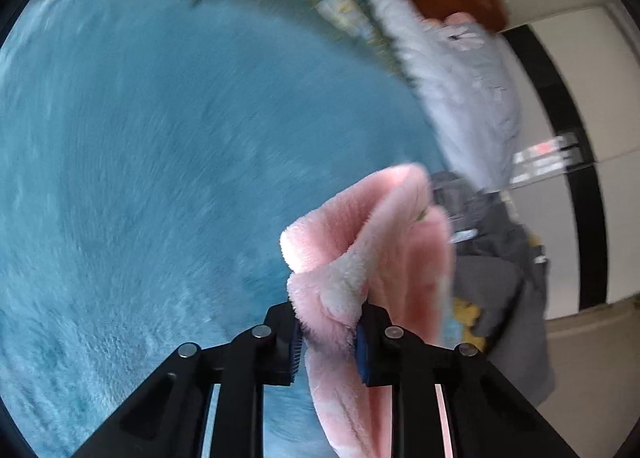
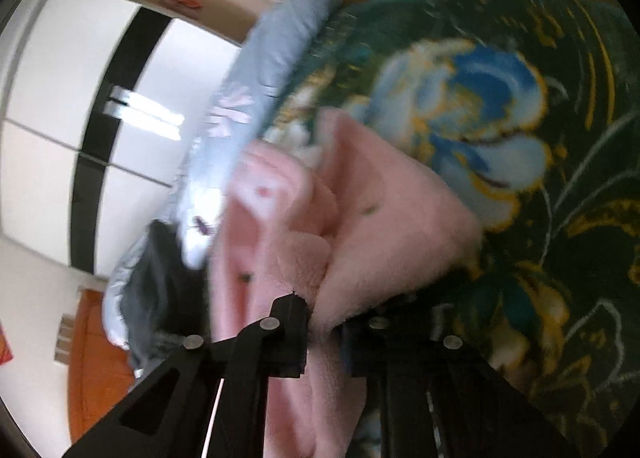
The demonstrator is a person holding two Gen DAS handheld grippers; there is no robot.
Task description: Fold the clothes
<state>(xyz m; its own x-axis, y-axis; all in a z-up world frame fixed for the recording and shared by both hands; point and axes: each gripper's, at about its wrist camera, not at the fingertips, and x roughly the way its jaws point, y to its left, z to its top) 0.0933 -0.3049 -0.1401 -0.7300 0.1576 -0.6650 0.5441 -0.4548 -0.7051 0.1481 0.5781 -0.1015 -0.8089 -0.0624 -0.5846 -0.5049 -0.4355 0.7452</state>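
left tool clamped on pink fleece garment, right tool clamped on it too, garment lifted above blue blanket. i keep both grips firm, spread edge taut, lay flat.

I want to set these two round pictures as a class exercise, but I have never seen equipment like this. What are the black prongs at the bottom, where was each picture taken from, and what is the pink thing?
Each picture comes from a wide-angle camera mounted on a hand-held, two-fingered black gripper, looking forward along its fingers. A person carries one gripper in each hand; there is no robot arm.

In the left wrist view, the left gripper is shut on a fluffy pink fleece garment above a teal plush blanket.

In the right wrist view, the right gripper is shut on the same pink fleece, over a dark green blanket with blue flowers.

Also in view are a pale blue cloth and a dark grey garment. Both pictures are motion-blurred.
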